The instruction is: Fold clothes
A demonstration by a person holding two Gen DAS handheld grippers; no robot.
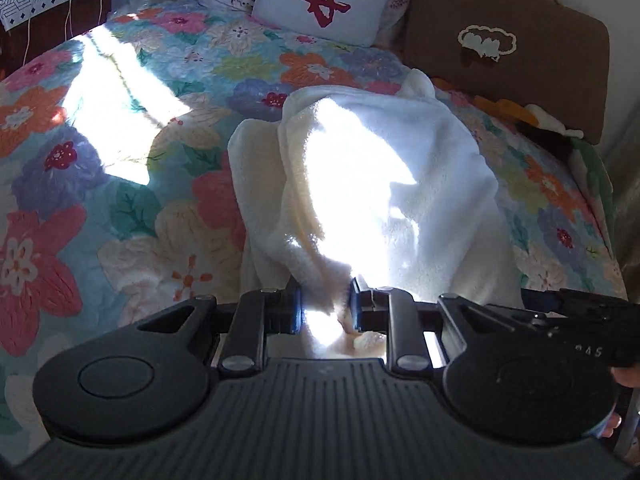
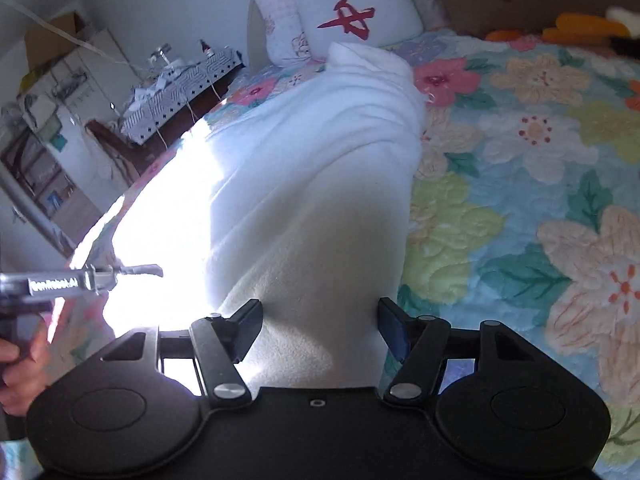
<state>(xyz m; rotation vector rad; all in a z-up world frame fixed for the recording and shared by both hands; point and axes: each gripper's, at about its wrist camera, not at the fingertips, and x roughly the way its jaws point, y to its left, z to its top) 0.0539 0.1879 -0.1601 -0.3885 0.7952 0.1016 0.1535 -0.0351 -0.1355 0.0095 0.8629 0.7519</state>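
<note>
A fluffy white garment point(image 1: 384, 184) lies bunched lengthwise on the floral bedspread point(image 1: 80, 208), partly washed out by sunlight. My left gripper point(image 1: 326, 300) is shut on its near edge, with cloth pinched between the fingers. In the right wrist view the same garment point(image 2: 312, 184) stretches away from me. My right gripper point(image 2: 320, 328) is open, its fingers spread to either side of the garment's near end. The left gripper also shows in the right wrist view point(image 2: 120, 272) at the left, in bright glare.
A white pillow with a red character point(image 1: 324, 0) and a brown cushion point(image 1: 504, 48) stand at the head of the bed. A side table with a patterned cloth point(image 2: 180, 92) stands left of the bed. Orange plush items point(image 2: 576, 28) lie near the cushion.
</note>
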